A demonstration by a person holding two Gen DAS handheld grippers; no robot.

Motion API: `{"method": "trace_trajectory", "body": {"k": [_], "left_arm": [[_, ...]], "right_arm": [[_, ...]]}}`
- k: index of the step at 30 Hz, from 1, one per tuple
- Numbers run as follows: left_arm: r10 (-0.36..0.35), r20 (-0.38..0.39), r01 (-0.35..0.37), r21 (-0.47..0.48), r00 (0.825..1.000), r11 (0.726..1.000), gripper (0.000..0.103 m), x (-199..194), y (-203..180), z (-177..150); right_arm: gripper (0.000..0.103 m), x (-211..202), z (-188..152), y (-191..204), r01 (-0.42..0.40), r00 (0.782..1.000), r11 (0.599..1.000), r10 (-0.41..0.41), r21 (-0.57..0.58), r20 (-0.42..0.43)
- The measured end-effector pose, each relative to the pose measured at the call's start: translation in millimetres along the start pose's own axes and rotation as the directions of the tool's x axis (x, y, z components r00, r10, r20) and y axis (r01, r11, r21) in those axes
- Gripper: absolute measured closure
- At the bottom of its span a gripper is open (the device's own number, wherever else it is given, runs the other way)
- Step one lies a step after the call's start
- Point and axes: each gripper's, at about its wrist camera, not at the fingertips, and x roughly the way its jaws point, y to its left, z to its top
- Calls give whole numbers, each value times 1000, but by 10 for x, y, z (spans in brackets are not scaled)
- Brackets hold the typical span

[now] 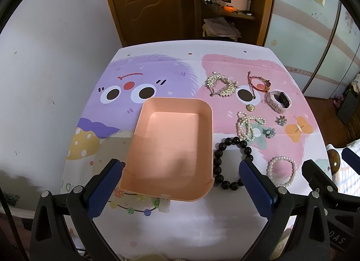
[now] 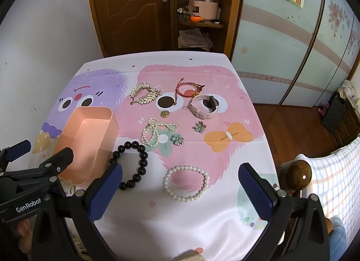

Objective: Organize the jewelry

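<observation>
An empty peach tray (image 1: 171, 144) (image 2: 87, 144) sits on the cartoon tablecloth. My left gripper (image 1: 180, 184) is open, its fingers either side of the tray's near end. My right gripper (image 2: 180, 184) is open above a white pearl bracelet (image 2: 186, 183) (image 1: 281, 171). A black bead bracelet (image 2: 131, 165) (image 1: 231, 163) lies beside the tray. Farther back lie a pearl necklace (image 2: 155, 133), two flower earrings (image 2: 177, 139), a pink watch (image 2: 204, 106), a red bangle (image 2: 187, 91), a gold leaf necklace (image 2: 144, 95) and a gold pendant (image 2: 165, 114).
The table (image 2: 180, 216) stands against a white wall on the left. A wooden door and shelf unit (image 2: 198, 20) are behind it. A bed with a checked cover and a wooden post (image 2: 300, 176) is at the right.
</observation>
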Motion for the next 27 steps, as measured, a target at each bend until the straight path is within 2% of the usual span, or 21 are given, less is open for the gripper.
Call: {"method": "trace_trajectory", "body": {"k": [27], "left_arm": [[0,2,0,3,1000,1000,1,0,6,2]], "right_arm": [[0,-20,-13,23,0,1000,1000,0,0,-3]]}}
